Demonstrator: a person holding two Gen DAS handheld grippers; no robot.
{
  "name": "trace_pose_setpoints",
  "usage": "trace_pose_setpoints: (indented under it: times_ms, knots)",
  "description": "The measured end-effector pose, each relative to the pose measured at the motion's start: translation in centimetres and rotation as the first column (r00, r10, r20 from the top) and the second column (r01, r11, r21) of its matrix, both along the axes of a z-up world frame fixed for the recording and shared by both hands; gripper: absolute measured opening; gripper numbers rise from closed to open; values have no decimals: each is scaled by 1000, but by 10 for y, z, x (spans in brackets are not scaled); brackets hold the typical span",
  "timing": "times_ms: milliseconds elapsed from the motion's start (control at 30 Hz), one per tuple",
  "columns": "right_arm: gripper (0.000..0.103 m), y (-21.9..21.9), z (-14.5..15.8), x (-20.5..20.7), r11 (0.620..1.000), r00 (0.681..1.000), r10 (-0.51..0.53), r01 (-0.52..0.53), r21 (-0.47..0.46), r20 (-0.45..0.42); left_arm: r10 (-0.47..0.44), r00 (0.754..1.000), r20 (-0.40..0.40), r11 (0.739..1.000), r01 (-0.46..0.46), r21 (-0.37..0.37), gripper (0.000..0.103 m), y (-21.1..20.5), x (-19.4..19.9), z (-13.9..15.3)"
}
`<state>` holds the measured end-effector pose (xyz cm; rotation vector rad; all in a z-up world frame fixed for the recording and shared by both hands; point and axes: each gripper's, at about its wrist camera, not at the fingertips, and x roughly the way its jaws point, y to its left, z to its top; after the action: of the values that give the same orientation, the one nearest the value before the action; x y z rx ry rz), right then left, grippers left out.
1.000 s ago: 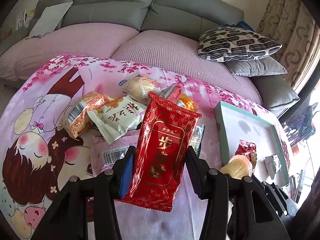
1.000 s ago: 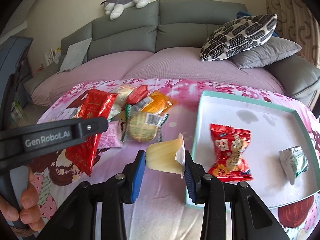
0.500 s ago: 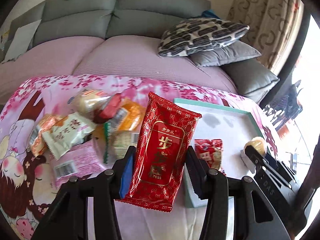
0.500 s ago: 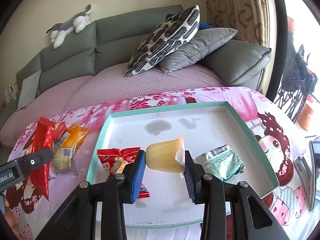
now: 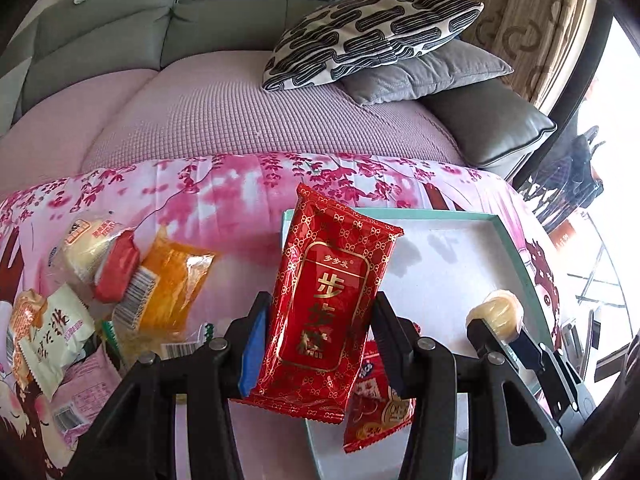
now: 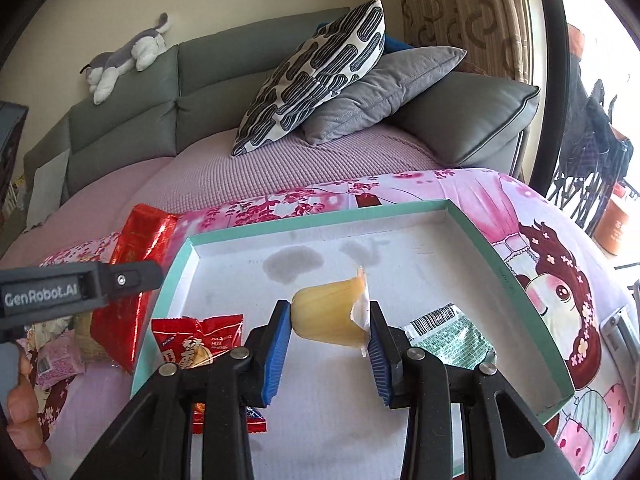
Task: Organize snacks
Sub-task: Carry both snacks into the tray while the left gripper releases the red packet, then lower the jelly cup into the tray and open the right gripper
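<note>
My left gripper (image 5: 318, 344) is shut on a long red snack pack with gold print (image 5: 328, 304), held above the left rim of the teal-edged white tray (image 5: 516, 256). The pack also shows in the right wrist view (image 6: 132, 280). My right gripper (image 6: 329, 346) is shut on a yellow jelly cup (image 6: 330, 318), held over the middle of the tray (image 6: 500, 252). In the left wrist view the cup (image 5: 496, 312) shows at the right. A small red snack bag (image 6: 200, 344) and a green foil pack (image 6: 446, 334) lie in the tray.
A pile of loose snacks (image 5: 160, 292) lies on the pink cartoon cloth left of the tray, with an orange pack, a bun and a white pack. Behind is a grey sofa with a patterned cushion (image 5: 368, 36). A phone-like object (image 6: 620, 332) lies right of the tray.
Both grippers have moved right with their loads. The red pack went from above the snack pile to the tray's left rim, and the jelly cup moved further over the tray.
</note>
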<state>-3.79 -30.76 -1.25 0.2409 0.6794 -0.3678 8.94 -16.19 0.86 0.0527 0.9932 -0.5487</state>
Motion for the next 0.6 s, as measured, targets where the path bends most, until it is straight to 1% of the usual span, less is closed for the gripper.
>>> trace_pose_setpoints:
  times_ms: [167,300,367,500,600]
  knots:
    - [39,-5,-5,2,1000,1000,-13,13,11,-18,-6,1000,-9,1000,6,23,51,-20,17,-5]
    - [39,-8,-9,4,1000,999,-14,15,18,-32,-12,1000,-21,999,13,39,46,-34,31,-12]
    - [39,-8,-10,5,1000,999,-14,14,13,-39,-14,999,-35,999,15,51,46,-39,36,-17]
    - [39,-10,-11,5,1000,999,-13,14,21,-41,-19,998,-53,998,22,61,46,-46,35,-24]
    - [39,-10,-12,6,1000,999,-10,12,28,-47,-17,998,-60,998,20,57,46,-46,29,-23]
